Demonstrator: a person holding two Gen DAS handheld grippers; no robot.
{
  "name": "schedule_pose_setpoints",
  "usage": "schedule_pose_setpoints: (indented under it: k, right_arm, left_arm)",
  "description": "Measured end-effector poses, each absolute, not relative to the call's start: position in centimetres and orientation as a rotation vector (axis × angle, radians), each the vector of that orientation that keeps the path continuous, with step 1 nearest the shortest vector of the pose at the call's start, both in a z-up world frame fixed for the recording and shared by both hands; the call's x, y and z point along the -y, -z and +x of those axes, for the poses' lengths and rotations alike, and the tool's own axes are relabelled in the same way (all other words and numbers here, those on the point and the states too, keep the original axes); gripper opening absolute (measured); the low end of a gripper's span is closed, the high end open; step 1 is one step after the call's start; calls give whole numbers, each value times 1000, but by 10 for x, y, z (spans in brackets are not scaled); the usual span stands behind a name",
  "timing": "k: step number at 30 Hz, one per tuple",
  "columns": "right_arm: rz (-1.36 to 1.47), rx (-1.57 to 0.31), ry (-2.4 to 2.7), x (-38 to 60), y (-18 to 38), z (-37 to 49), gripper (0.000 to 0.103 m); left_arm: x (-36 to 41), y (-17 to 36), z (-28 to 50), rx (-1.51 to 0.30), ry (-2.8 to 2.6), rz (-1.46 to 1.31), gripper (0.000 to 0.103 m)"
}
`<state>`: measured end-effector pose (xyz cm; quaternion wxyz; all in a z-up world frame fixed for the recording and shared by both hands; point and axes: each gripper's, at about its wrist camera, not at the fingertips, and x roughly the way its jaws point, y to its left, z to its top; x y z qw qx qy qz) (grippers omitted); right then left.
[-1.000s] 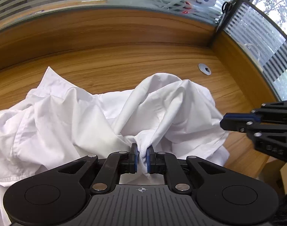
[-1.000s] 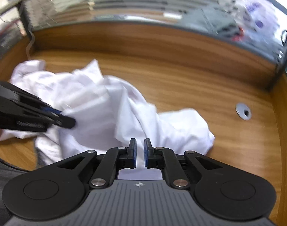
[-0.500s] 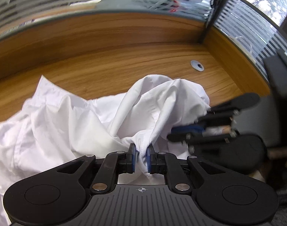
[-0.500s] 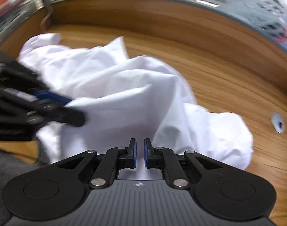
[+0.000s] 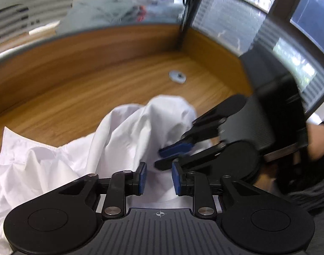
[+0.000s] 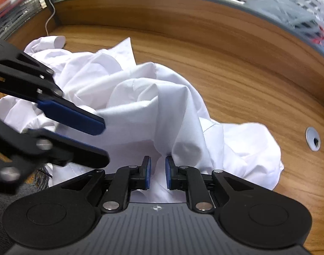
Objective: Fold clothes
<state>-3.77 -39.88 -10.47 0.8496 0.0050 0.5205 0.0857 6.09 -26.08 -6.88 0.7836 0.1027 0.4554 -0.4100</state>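
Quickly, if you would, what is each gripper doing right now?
Left gripper: open, white cotton shirt between its fingers, ungripped.
Right gripper: shut on the shirt.

A white shirt lies crumpled in a loose heap on the wooden desk, unfolded, with deep creases and raised folds. One ridge of cloth stands up near the middle of the heap. A rolled cuff or sleeve end pokes out at the far left side, toward the desk's back corner. A flat panel spreads leftward on the desk.
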Motion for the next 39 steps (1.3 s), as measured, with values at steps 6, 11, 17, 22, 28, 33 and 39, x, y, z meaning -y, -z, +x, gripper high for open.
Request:
schedule_pose_setpoints:
  k: [6, 11, 17, 22, 28, 33, 39]
  right_arm:
    - [115, -1120, -138, 417, 123, -39, 16]
    - [232, -1146, -117, 439, 143, -44, 12]
    - [285, -1179, -104, 451, 169, -48, 0]
    - [292, -1167, -120, 455, 172, -51, 0]
    - [229, -1159, -141, 445, 144, -52, 17]
    - [212, -1109, -184, 432, 110, -61, 25]
    - [195, -1124, -172, 420, 115, -72, 25]
  left_arm:
    - [266, 99, 81, -1048, 775, 268, 15]
    - [266, 122, 98, -1106, 701, 268, 8]
    - [261, 158, 118, -1193, 638, 226, 4]
    - [261, 166, 122, -1185, 662, 228, 4]
    - [257, 133, 108, -1141, 817, 219, 21]
    - [263, 106, 96, -1111, 964, 176, 25]
    - [290, 115, 108, -1105, 973, 245, 24]
